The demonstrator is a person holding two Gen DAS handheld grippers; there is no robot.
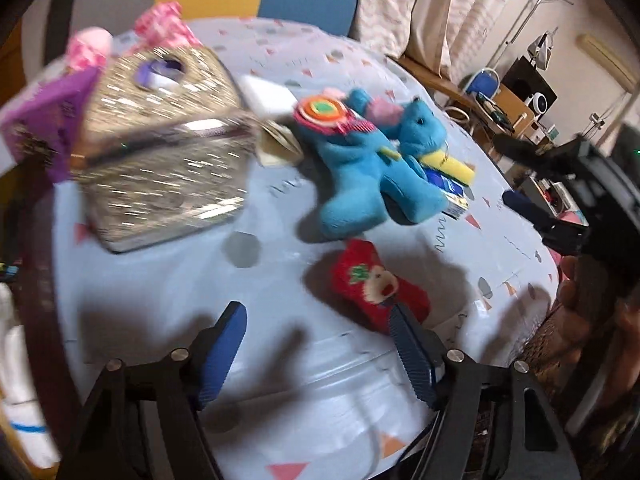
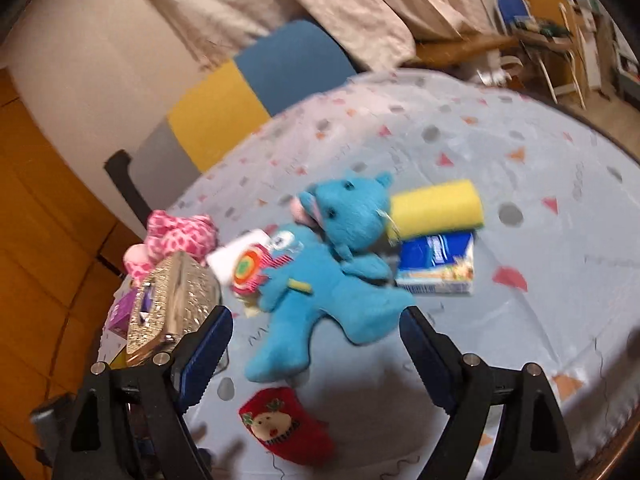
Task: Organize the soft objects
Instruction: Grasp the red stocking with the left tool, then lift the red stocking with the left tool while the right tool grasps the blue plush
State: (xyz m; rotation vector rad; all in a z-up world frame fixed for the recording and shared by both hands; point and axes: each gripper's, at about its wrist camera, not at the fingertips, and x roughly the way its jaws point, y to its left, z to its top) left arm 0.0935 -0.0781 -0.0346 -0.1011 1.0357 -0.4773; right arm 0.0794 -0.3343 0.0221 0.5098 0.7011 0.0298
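Observation:
A blue plush bear [image 1: 372, 164] [image 2: 320, 280] lies on the light blue tablecloth, with a round felt lollipop [image 1: 322, 114] [image 2: 248, 270] on its arm. A red reindeer sock [image 1: 374, 284] [image 2: 286, 426] lies nearer me. A pink spotted plush [image 1: 160, 28] [image 2: 176, 232] sits behind a gold glitter box [image 1: 160, 152] [image 2: 172, 300]. A yellow sponge [image 1: 452, 164] [image 2: 436, 208] lies by the bear's head. My left gripper [image 1: 316, 316] is open and empty, its right finger at the sock's edge. My right gripper [image 2: 316, 320] is open and empty above the bear's legs; it shows at the right edge of the left wrist view [image 1: 560, 208].
A blue food carton [image 2: 438, 264] [image 1: 446, 192] lies under the sponge. A purple box [image 1: 52, 128] [image 2: 122, 312] stands beside the gold box. A white block [image 1: 268, 94] lies behind the lollipop. A chair with yellow and blue panels [image 2: 240, 96] stands beyond the round table [image 2: 520, 184].

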